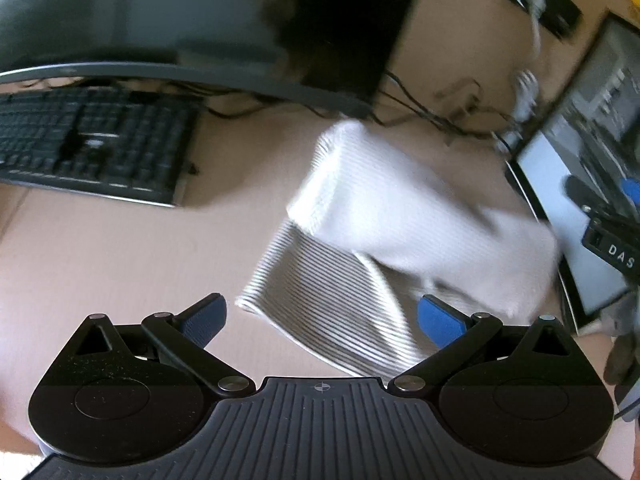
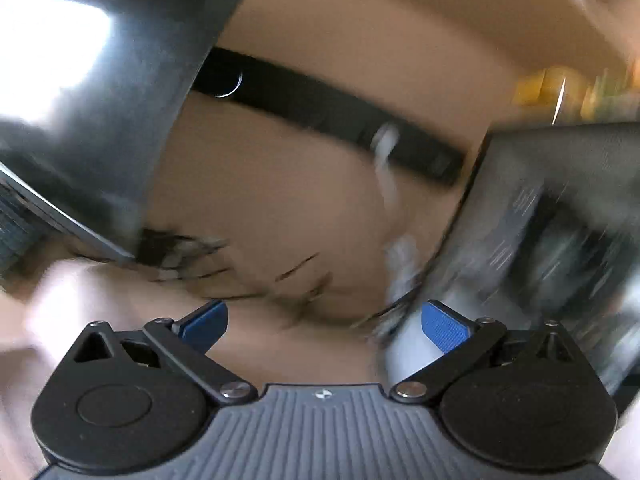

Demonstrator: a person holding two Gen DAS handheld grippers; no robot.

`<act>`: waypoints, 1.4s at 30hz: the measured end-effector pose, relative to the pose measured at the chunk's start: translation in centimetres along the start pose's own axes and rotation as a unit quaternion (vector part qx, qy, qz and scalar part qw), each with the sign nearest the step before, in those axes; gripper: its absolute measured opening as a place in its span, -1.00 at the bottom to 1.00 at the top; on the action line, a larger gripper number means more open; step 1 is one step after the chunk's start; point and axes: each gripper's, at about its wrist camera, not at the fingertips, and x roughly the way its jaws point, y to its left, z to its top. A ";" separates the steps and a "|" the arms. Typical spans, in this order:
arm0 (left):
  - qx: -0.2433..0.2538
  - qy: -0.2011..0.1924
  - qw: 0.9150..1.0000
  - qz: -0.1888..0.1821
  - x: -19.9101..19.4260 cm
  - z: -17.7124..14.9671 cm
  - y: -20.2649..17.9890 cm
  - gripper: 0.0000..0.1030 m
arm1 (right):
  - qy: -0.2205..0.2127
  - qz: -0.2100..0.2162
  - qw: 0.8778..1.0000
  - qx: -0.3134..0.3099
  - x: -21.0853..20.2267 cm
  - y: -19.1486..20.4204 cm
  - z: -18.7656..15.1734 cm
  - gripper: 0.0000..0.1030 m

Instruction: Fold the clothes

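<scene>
A white ribbed garment (image 1: pixel 384 216) lies folded on the beige desk (image 1: pixel 100 248), its upper layer turned over a grey-and-white striped lower layer (image 1: pixel 332 300). My left gripper (image 1: pixel 320 320) is open and empty, with its blue pads just above the near edge of the garment. My right gripper (image 2: pixel 324 322) is open and empty over the desk; its view is heavily blurred. In the left wrist view the right gripper (image 1: pixel 608 216) shows at the right edge, beside the garment's far end. A pale blur at the left of the right wrist view (image 2: pixel 52 300) may be the garment.
A black keyboard (image 1: pixel 88 144) sits at the left under a curved monitor (image 1: pixel 160 20). Tangled cables (image 1: pixel 436 112) lie behind the garment. A laptop screen (image 1: pixel 576 184) stands at the right. A black bar (image 2: pixel 320 116) runs along the wall.
</scene>
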 end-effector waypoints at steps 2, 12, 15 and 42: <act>0.029 0.013 0.999 -0.010 1.1 -0.2 -1.1 1.00 | 0.044 0.062 0.996 0.045 0.5 -0.8 -0.9 1.00; 0.134 0.042 0.990 0.017 9.8 1.4 -5.7 1.00 | 0.145 0.167 0.965 0.138 2.1 -1.7 -5.6 1.00; 0.104 0.072 0.992 0.013 11.9 1.9 -5.2 1.00 | 0.180 0.194 0.947 0.182 3.7 -2.6 -6.1 1.00; 0.122 0.131 0.984 -0.002 6.3 -5.0 -3.4 1.00 | 0.254 0.287 0.911 0.154 4.4 1.1 -11.0 1.00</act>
